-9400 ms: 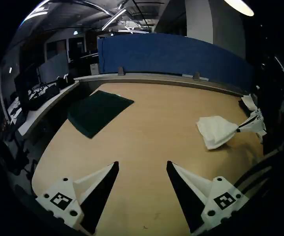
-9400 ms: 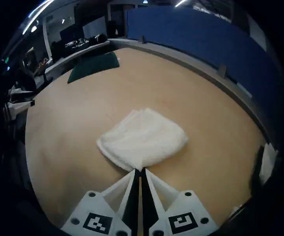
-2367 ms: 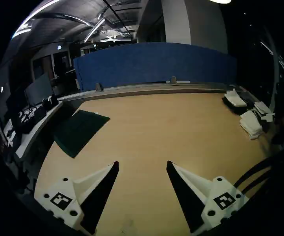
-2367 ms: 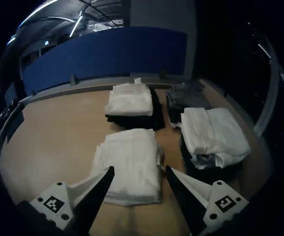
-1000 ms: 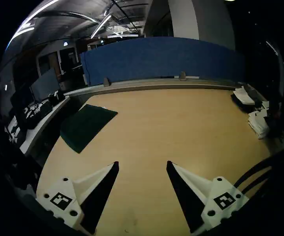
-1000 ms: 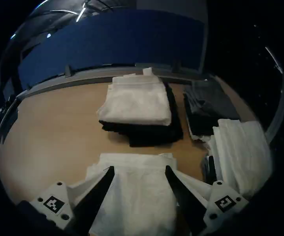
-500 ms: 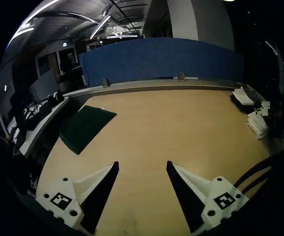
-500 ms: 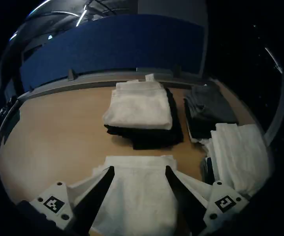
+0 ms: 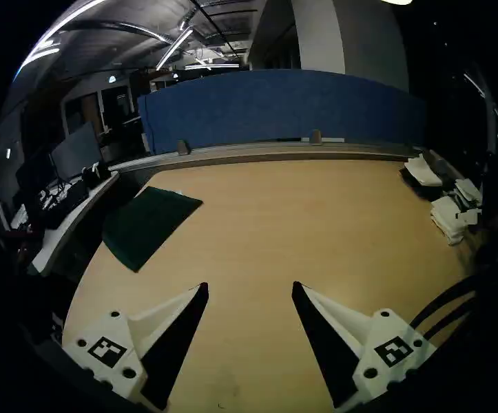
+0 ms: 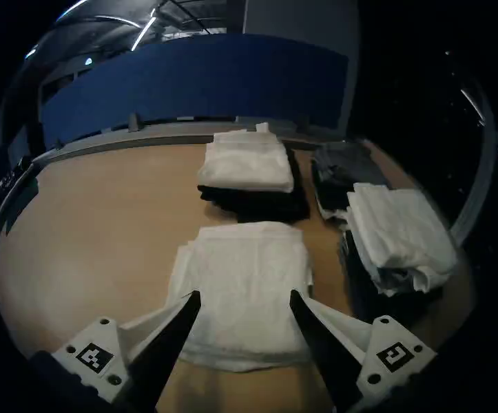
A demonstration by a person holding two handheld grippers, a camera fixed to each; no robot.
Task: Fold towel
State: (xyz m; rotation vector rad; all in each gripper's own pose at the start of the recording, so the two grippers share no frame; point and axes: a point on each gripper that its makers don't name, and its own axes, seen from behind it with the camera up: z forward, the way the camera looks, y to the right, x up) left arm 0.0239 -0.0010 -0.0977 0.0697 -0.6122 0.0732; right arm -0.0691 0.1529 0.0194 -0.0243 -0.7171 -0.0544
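Observation:
In the right gripper view a folded white towel (image 10: 243,289) lies flat on the wooden table (image 10: 97,234), just beyond my right gripper (image 10: 244,303), whose fingers stand open with nothing between them. In the left gripper view my left gripper (image 9: 246,296) is open over bare table (image 9: 283,220), holding nothing. The same white towel (image 9: 448,215) sits far off at the right edge, with the right gripper (image 9: 470,215) beside it. A dark green towel (image 9: 149,224) lies spread flat at the table's left side.
Behind the white towel, another folded white towel tops a black stack (image 10: 252,175). To its right lie a grey folded pile (image 10: 341,172) and a white towel on dark cloth (image 10: 397,237). A blue partition (image 9: 283,110) runs along the table's far edge.
My right gripper has drawn back from the folded white towel, which now lies whole in front of the fingertips. Nine seconds ago it was shut on that towel. The left gripper has hardly moved.

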